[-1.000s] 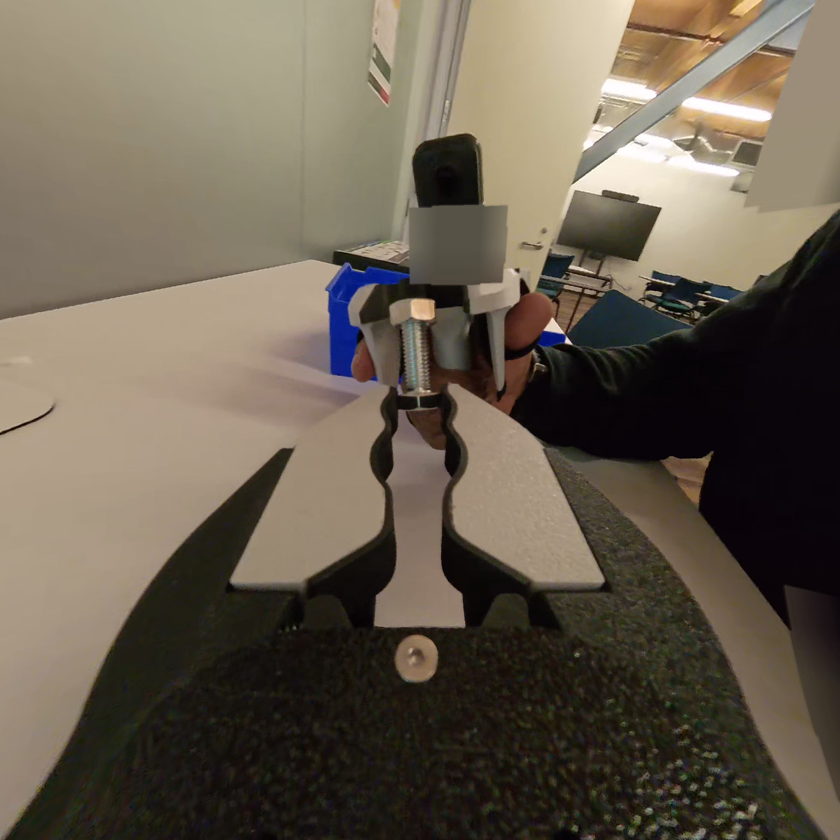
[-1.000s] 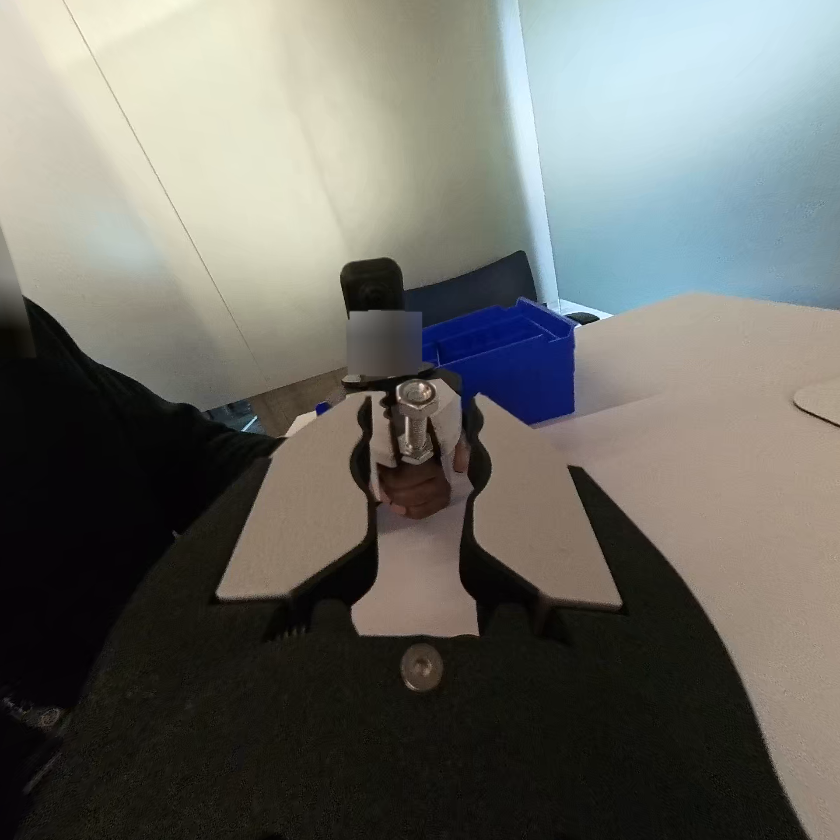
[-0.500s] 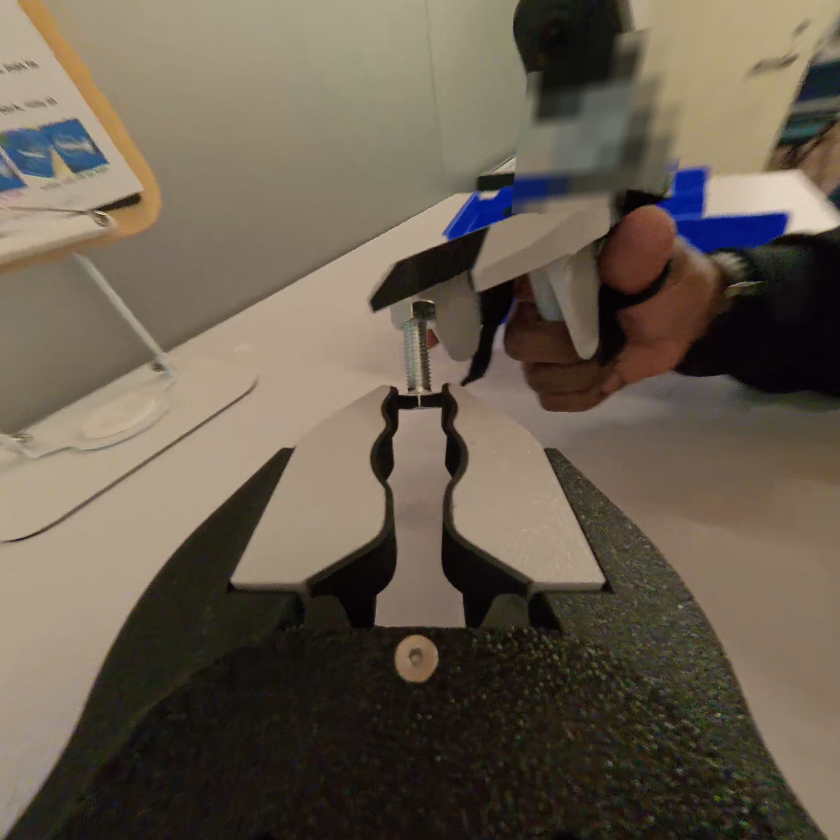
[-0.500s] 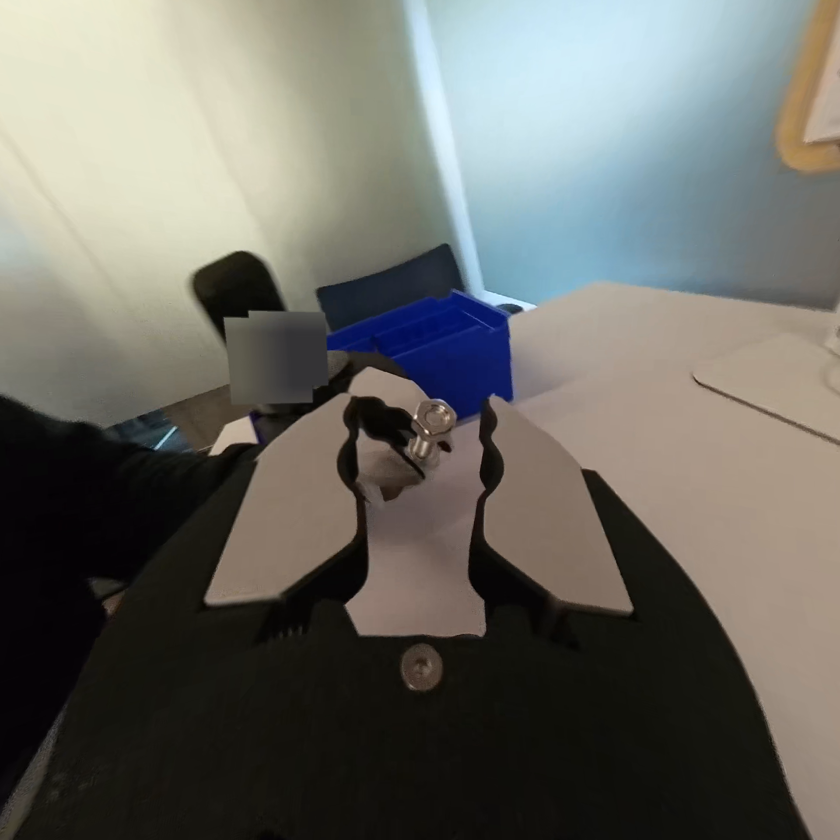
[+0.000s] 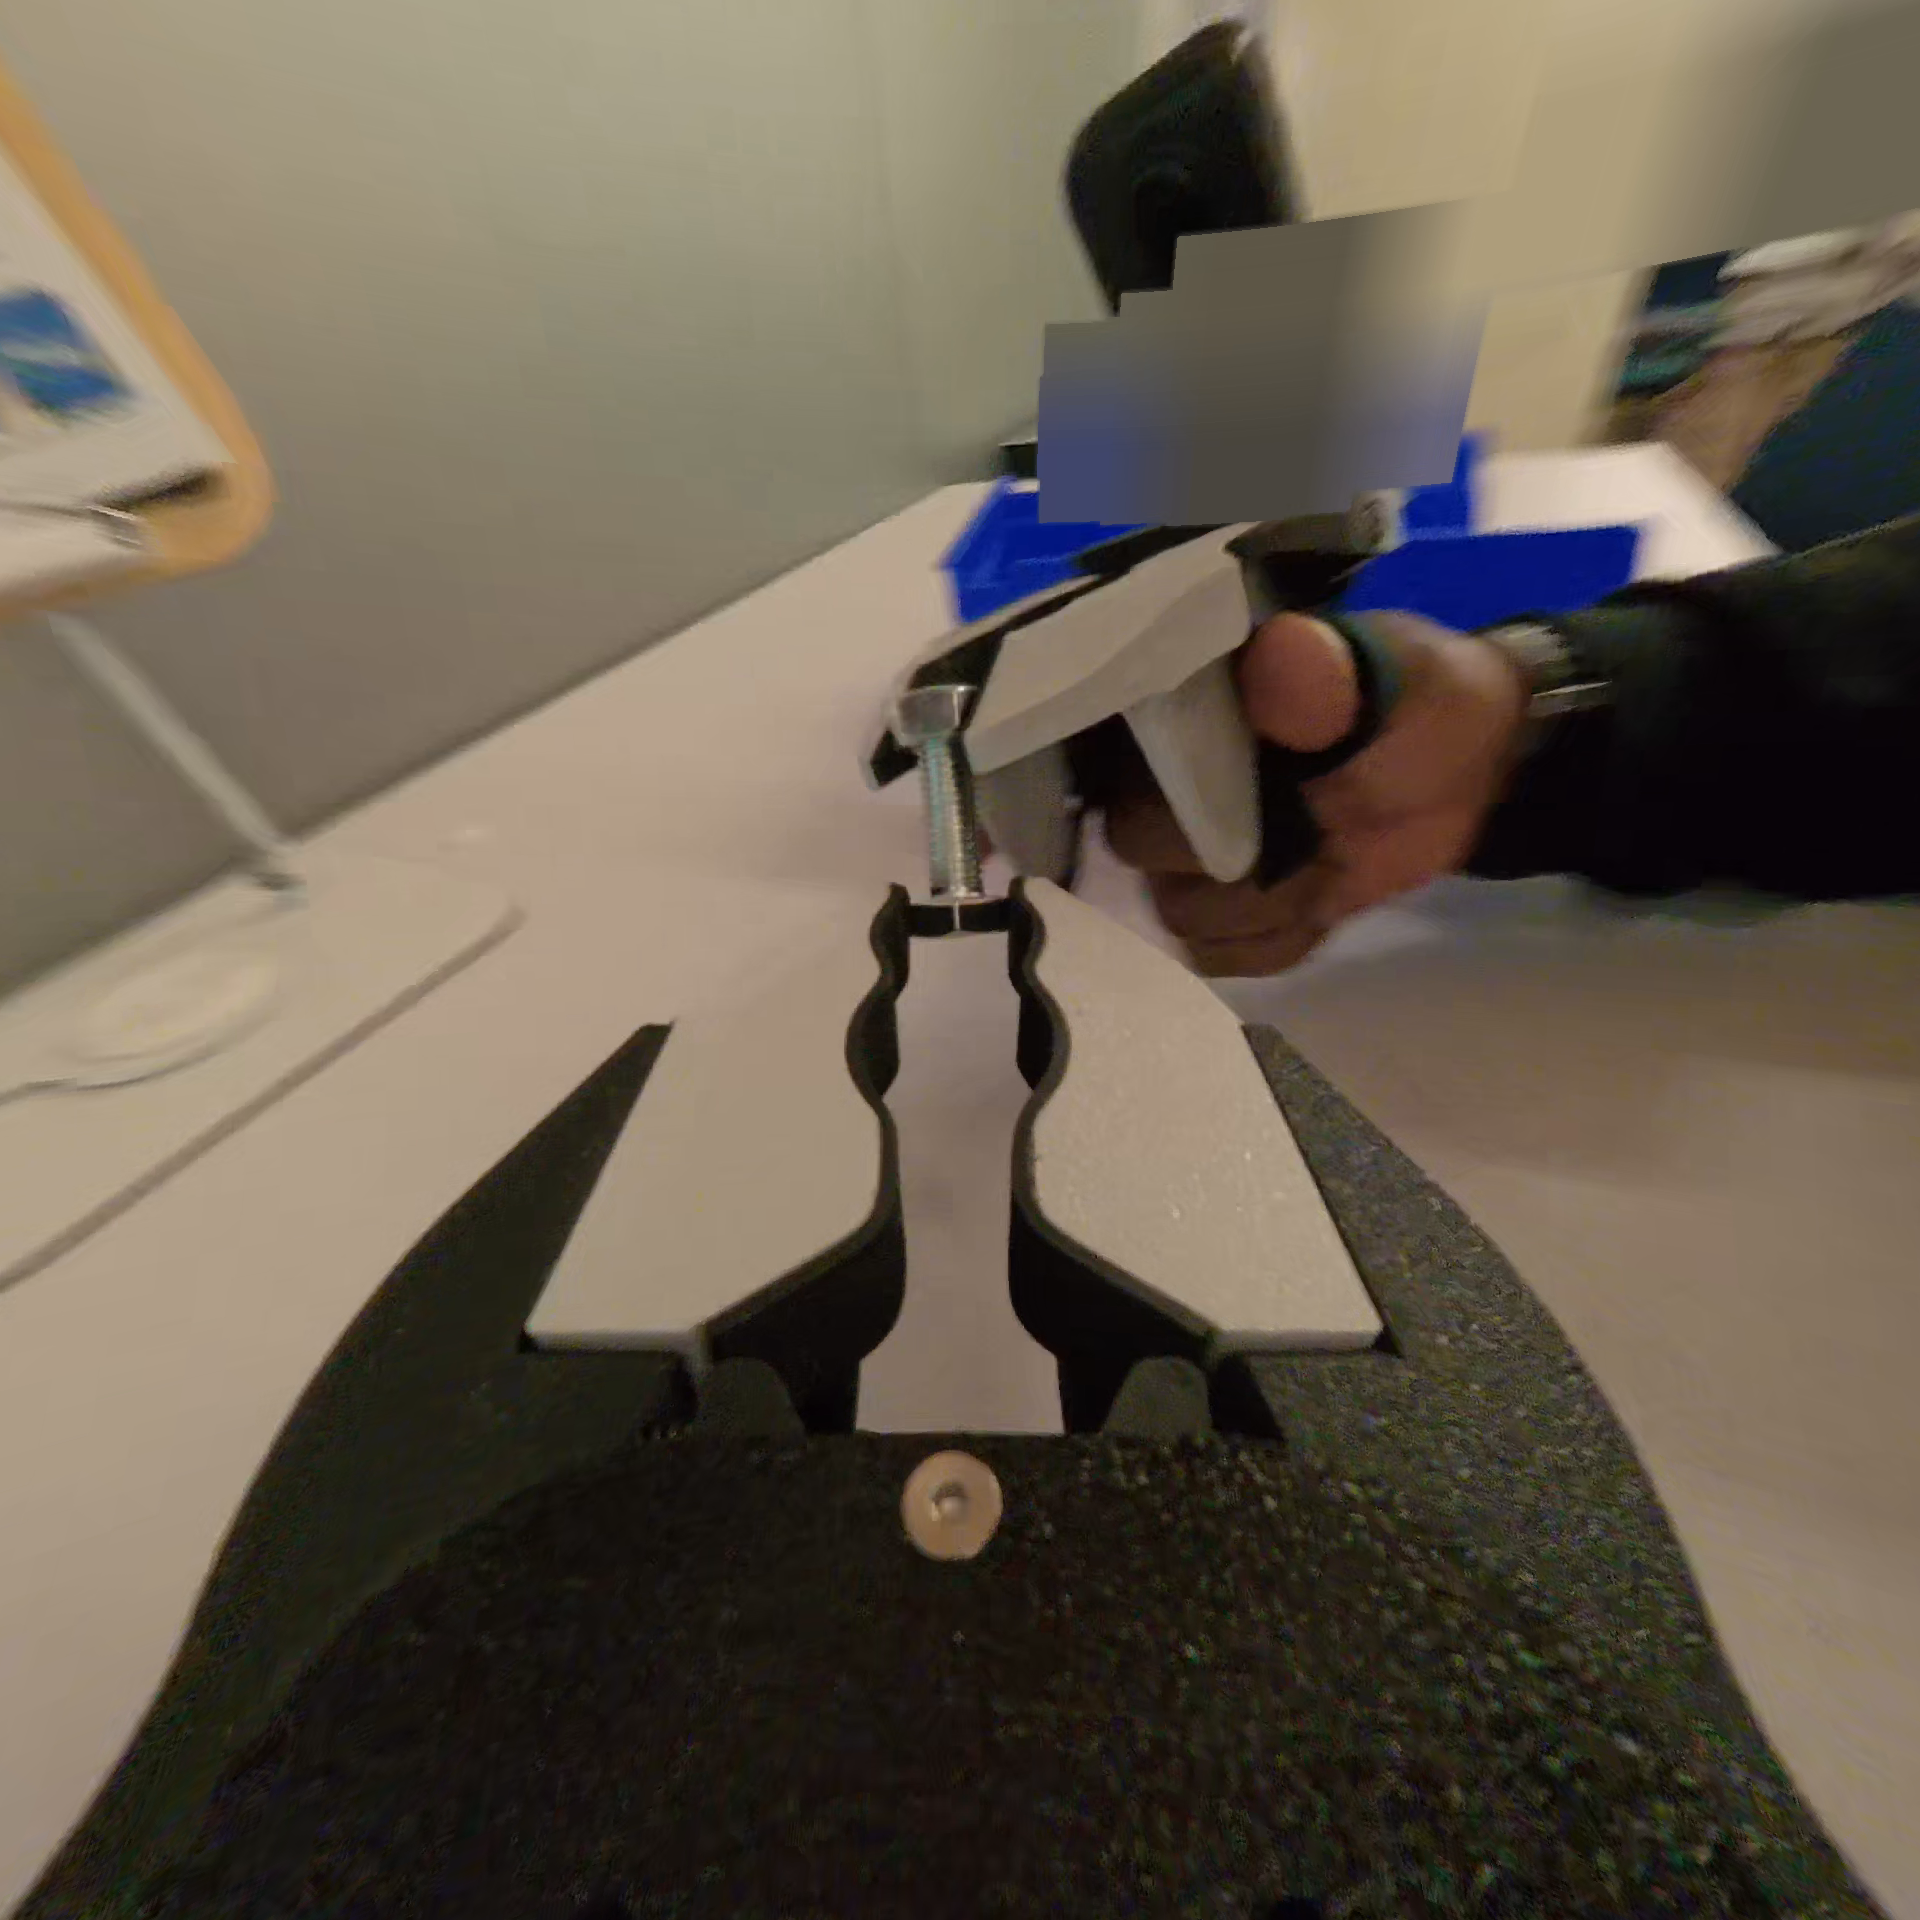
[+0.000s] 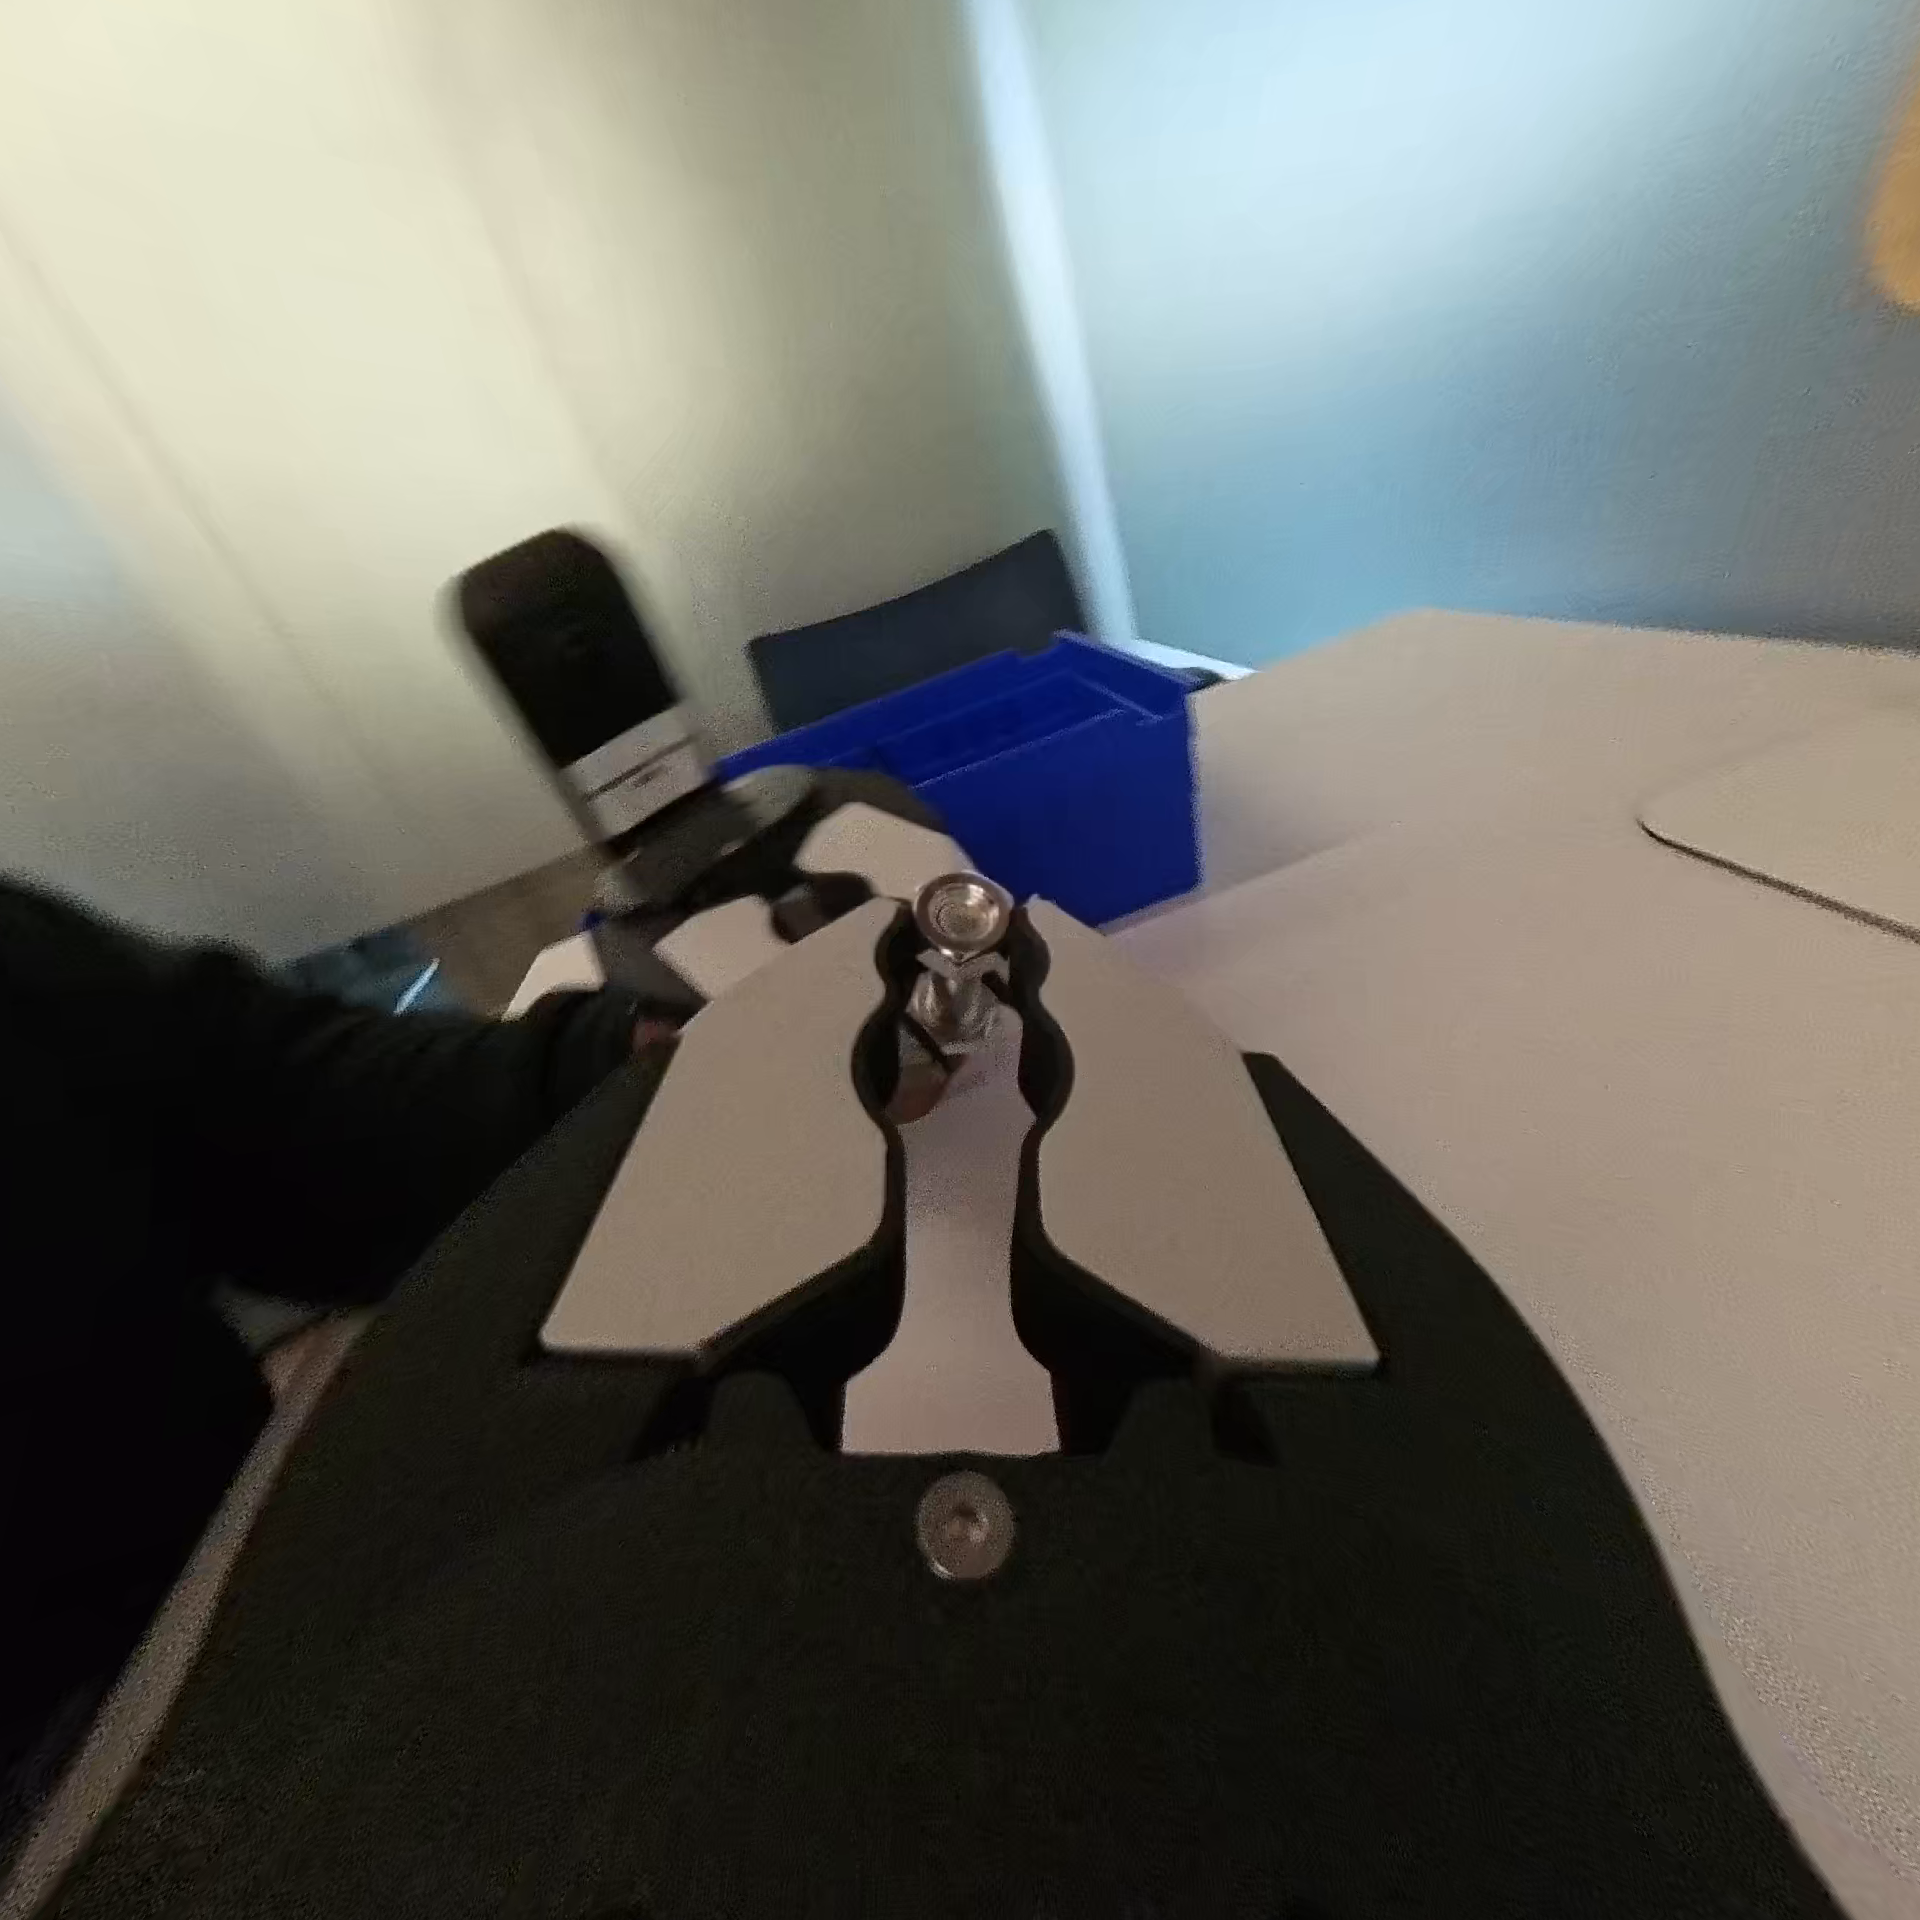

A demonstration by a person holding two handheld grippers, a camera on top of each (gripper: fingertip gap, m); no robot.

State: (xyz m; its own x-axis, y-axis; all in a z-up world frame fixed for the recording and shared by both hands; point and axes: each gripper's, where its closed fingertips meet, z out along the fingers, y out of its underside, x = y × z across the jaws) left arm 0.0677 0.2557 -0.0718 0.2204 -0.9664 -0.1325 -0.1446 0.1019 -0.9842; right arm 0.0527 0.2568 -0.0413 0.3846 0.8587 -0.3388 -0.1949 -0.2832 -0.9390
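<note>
Steel, bright and threaded, is what both pairs of tongs meet on: the left tongs [image 5: 957, 916] pinch a thin dark nut [image 5: 957, 918] edge-on between their tips, and a silver hex bolt [image 5: 948, 800] stands upright with the foot of its shank in that nut. The right tongs [image 6: 956, 951] come in from the side, held by a hand [image 5: 1340, 790] in a dark sleeve, and are closed on the bolt's head end; the right wrist view shows the tips pressed to either side just below the head. Bolt and nut hang above the pale tabletop [image 5: 623, 790], touching nothing else. Judged by looks, the bolt is small, rigid and fairly light, but smooth metal that could slip or twist in flat pads; the flats of the head offer the surest hold, while the threads give some bite. The nut is thin, so a hold across its flats leaves little margin. To the left a clipboard stand [image 5: 156, 904] rests on its pale base. Farther back sits a blue bin [image 6: 1039, 779] at the tabletop's far edge, a dark chair [image 6: 914, 623] behind it.
</note>
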